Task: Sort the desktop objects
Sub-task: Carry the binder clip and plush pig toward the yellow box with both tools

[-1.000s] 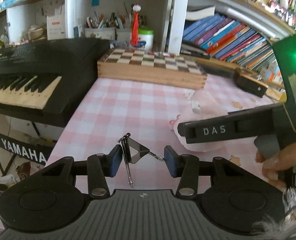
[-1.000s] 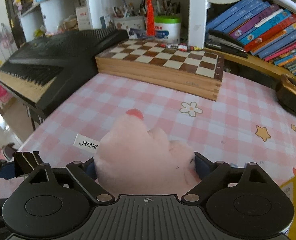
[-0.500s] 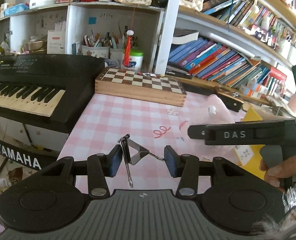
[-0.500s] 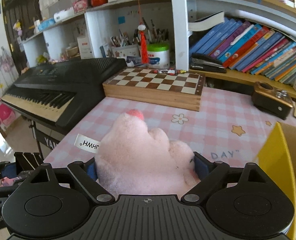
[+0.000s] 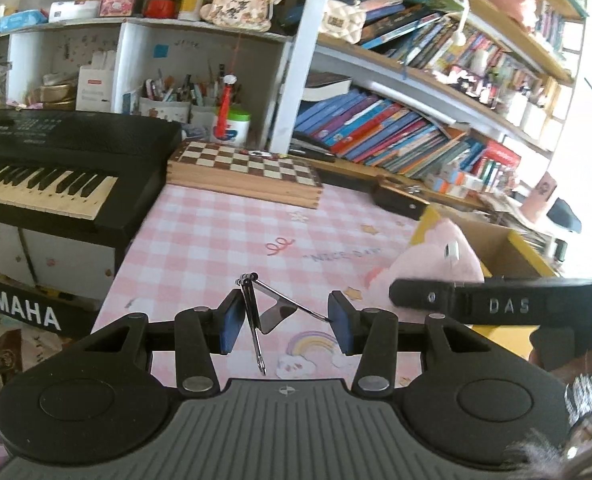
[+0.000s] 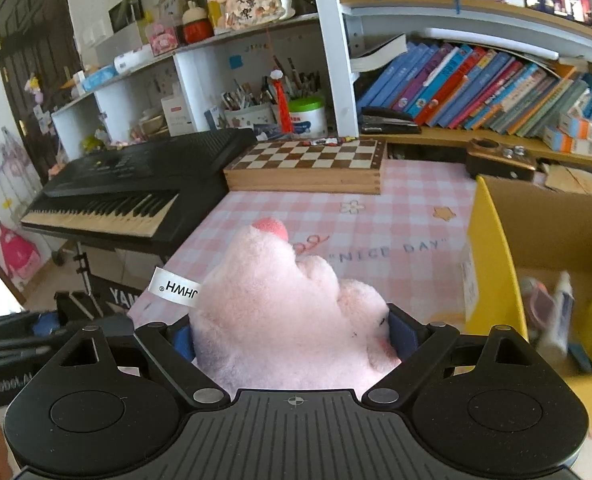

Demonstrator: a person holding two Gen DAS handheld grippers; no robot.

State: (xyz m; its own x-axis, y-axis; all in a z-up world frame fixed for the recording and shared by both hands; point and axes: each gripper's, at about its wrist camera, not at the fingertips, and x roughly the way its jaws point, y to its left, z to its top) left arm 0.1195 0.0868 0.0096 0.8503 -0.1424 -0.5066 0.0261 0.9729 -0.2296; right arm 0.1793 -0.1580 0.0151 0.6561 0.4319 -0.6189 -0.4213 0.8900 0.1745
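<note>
Plush toy [image 6: 280, 320], pink, clamped wide between right claw [image 6: 292, 340] pads, carried above pink checked surface [image 6: 396, 216], just left of yellow box [image 6: 492, 264]. Nail clipper [image 5: 264, 308], lever raised, pinched in narrowly set left claw [image 5: 286, 318] over same surface. Recommended: bring toy fully past box wall before lowering; release only once inside, clear of items already lying there. Left load to follow separately; risk of claws colliding judged real, given their closeness.

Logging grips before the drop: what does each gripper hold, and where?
Left gripper: metal nail clipper, clamped across its opened lever. Right gripper: pink plush toy, around its body.
</note>
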